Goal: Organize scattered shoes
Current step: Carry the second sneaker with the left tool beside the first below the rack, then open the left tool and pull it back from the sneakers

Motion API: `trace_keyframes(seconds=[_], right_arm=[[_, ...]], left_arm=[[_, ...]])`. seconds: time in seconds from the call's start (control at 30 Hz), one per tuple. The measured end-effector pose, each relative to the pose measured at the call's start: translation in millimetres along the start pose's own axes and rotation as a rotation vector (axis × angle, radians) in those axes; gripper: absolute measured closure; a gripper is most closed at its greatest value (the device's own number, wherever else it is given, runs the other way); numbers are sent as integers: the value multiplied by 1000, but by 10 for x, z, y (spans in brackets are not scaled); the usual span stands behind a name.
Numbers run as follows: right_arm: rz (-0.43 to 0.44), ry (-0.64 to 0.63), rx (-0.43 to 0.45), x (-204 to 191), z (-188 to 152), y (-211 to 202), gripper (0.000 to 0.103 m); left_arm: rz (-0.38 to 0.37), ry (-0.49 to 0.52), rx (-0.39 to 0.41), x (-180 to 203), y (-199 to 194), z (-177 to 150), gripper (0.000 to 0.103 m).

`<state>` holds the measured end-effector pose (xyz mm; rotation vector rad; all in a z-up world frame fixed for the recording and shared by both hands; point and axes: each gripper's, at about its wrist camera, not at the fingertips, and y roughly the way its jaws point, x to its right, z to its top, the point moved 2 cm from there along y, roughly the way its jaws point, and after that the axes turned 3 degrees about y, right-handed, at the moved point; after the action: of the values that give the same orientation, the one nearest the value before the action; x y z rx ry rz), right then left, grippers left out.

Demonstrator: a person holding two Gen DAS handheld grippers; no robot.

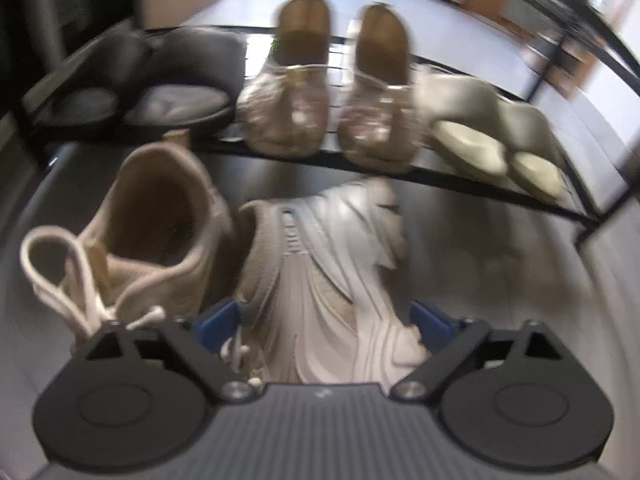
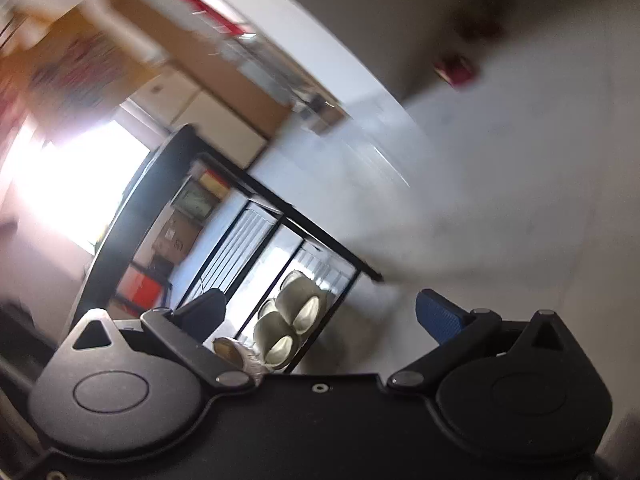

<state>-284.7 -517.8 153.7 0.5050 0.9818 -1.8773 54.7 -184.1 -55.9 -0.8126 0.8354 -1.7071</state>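
Observation:
In the left wrist view my left gripper (image 1: 324, 324) has its blue fingers on either side of a white sneaker (image 1: 332, 280), which lies on its side on the dark surface. Its beige mate (image 1: 160, 232) stands to the left, laces loose. Behind, on a black wire rack (image 1: 460, 178), sit a dark pair (image 1: 132, 92), a glittery flat pair (image 1: 332, 120) and a cream slipper pair (image 1: 496, 136). My right gripper (image 2: 320, 316) is open and empty, tilted, facing the rack from the side; the cream slippers show there too (image 2: 288, 324).
Cardboard boxes (image 2: 176, 236) and a red bin (image 2: 140, 292) stand behind the rack. A bright window (image 2: 72, 192) is at left. Pale floor (image 2: 500, 200) stretches to the right of the rack. Both views are motion-blurred.

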Motion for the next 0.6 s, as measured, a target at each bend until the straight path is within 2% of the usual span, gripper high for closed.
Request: trace_keyframes(seconds=[0.1, 0.17, 0.23, 0.27, 0.4, 0.43, 0.53, 0.6], right_arm=[[16, -33, -31, -142, -79, 65, 0], [37, -14, -94, -273, -197, 183, 0], [50, -53, -150, -422, -307, 291, 0], [53, -85, -183, -512, -366, 356, 0], [83, -256, -345, -965, -652, 688, 0], [92, -305, -372, -1108, -755, 773, 0], [112, -483, -424, -1526, -1107, 1027, 0], [125, -609, -456, -1780, -1371, 1225, 0]], left_arm=[[-88, 28, 6, -91, -250, 39, 1], [-146, 45, 10, -154, -421, 63, 1], [-177, 37, 25, -243, -592, 54, 1], [-206, 32, 50, -362, -818, 42, 1], [-173, 11, 119, -805, -1327, -29, 1], [-170, -41, 140, -1065, -1481, -95, 1], [-180, -128, 137, -1480, -1656, -209, 1], [-178, -113, 139, -1629, -1758, -285, 1]])
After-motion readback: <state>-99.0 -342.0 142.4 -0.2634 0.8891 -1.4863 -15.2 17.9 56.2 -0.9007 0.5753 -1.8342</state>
